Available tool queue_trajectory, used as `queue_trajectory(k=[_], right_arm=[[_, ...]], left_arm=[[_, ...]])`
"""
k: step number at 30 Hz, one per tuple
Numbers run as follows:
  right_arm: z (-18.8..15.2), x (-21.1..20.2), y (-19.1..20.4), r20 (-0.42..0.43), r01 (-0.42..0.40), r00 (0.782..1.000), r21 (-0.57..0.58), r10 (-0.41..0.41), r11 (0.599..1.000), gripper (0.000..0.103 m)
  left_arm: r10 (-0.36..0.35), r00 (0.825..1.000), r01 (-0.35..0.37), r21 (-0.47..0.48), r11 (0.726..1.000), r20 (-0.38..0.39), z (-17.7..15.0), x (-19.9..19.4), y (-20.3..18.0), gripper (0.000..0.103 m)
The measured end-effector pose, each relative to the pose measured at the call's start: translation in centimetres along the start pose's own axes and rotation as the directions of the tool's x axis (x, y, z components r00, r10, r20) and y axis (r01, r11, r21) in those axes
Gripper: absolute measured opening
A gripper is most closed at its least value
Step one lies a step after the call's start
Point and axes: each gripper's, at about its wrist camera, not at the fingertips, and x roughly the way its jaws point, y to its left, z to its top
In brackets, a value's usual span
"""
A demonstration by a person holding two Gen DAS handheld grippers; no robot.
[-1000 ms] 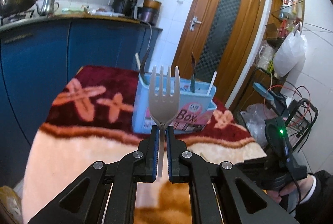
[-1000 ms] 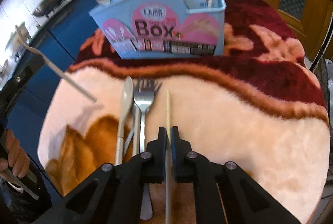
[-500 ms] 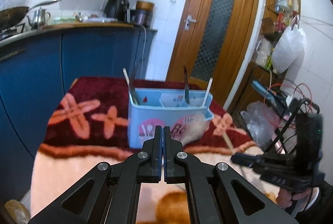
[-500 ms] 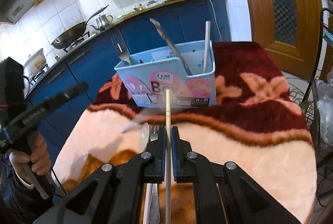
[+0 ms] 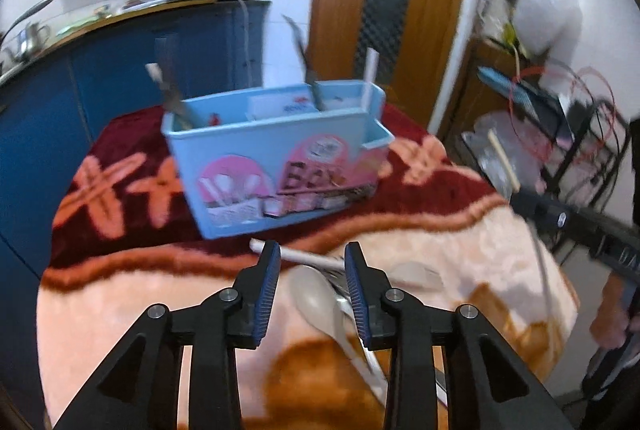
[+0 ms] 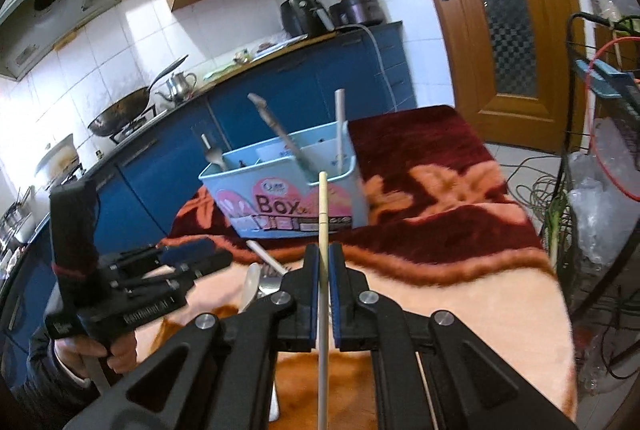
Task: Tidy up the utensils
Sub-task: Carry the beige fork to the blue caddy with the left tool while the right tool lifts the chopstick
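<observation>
Right wrist — right gripper point(image 6: 324, 266) clamps slim wooden chopstick point(image 6: 323, 214) | left gripper point(image 5: 310, 264) jaws just parted, empty — over fuzzy blanket point(image 5: 120, 294)

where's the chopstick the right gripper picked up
In the right wrist view the chopstick stands upright, clamped in the right gripper, its tip in front of the blue utensil box, above the blanket.
</observation>
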Motion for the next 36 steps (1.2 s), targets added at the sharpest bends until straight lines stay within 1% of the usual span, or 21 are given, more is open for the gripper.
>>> queue_trajectory(k=[4,7,9,12,13,16,21,22,25,26,27,28,29,32,34,36], right_arm=[[-0.3,-0.9,-1.0,0.014,-0.003,1.0,0.016,0.003,1.0,0.007],[-0.6,-1.3,-1.6,0.015,-0.01,1.0,0.03,0.009,0.999,0.007],[-0.8,-1.5,-1.9,0.014,-0.013,1.0,0.039,0.013,0.999,0.007],[-1.0,-1.7,-2.4,0.019,-0.022,1.0,0.052,0.021,0.998,0.007],[-1.0,-1.8,-2.6,0.022,-0.024,0.999,0.056,0.023,0.998,0.007],[-1.1,-2.1,-3.1,0.033,-0.032,0.999,0.071,0.03,0.997,0.007],[-1.1,-2.4,-3.9,0.042,-0.035,0.999,0.094,0.031,0.995,0.007],[-1.1,-2.5,-4.1,0.044,-0.033,0.999,0.099,0.029,0.995,0.007],[-1.2,-2.5,-4.7,0.046,-0.025,0.999,0.116,0.02,0.993,0.007],[-1.3,-2.5,-5.1,0.046,-0.024,0.999,0.124,0.018,0.992,0.007],[-1.4,-2.4,-5.3,0.045,-0.021,0.999,0.129,0.016,0.991,0.007],[-1.5,-2.4,-5.4,0.042,-0.018,0.999,0.133,0.013,0.991,0.007],[-1.6,-2.2,-5.7,0.038,-0.016,0.999,0.138,0.01,0.99,0.007],[-1.8,-1.9,-6.3,0.031,-0.013,0.999,0.155,0.008,0.988,0.007],[-1.9,-1.8,-6.5,0.03,-0.012,1.0,0.16,0.007,0.987,0.007],[-1.9,-1.6,-6.7,0.028,-0.012,1.0,0.164,0.008,0.986,0.007]], left_arm=[[-0.005,0.999,0.009,0.097,0.995,-0.042,-0.5,1.1,-2.7,0.038],[0.008,0.997,0.007,0.188,0.982,-0.076,-1.1,2.0,-4.8,0.042],[0.015,0.995,0.008,0.234,0.972,-0.096,-1.3,2.4,-5.8,0.042],[0.03,0.991,0.014,0.315,0.949,-0.133,-1.8,3.1,-7.2,0.043],[0.037,0.989,0.015,0.343,0.939,-0.144,-1.9,3.4,-7.6,0.045],[0.071,0.984,0.003,0.413,0.911,-0.164,-2.1,4.2,-8.4,0.046],[0.104,0.978,-0.001,0.493,0.87,-0.181,-1.8,5.7,-9.5,0.046],[0.107,0.978,0.0,0.51,0.86,-0.18,-1.5,6.1,-9.8,0.046],[0.1,0.98,0.01,0.539,0.842,-0.174,-0.8,7.0,-10.3,0.046],[0.098,0.979,0.013,0.54,0.841,-0.177,-0.5,7.3,-10.3,0.045],[0.091,0.979,0.022,0.54,0.841,-0.18,-0.1,7.6,-10.4,0.041],[0.079,0.979,0.035,0.538,0.842,-0.187,0.1,7.9,-10.6,0.027],[0.077,0.979,0.038,0.538,0.842,-0.19,0.4,8.2,-10.7,0.022],[0.085,0.981,0.027,0.55,0.835,-0.177,0.7,8.7,-11.2,0.015],[0.076,0.982,0.031,0.54,0.841,-0.175,1.1,8.7,-11.3,0.014],[0.063,0.986,0.027,0.519,0.855,-0.154,1.8,8.3,-11.0,0.012]])
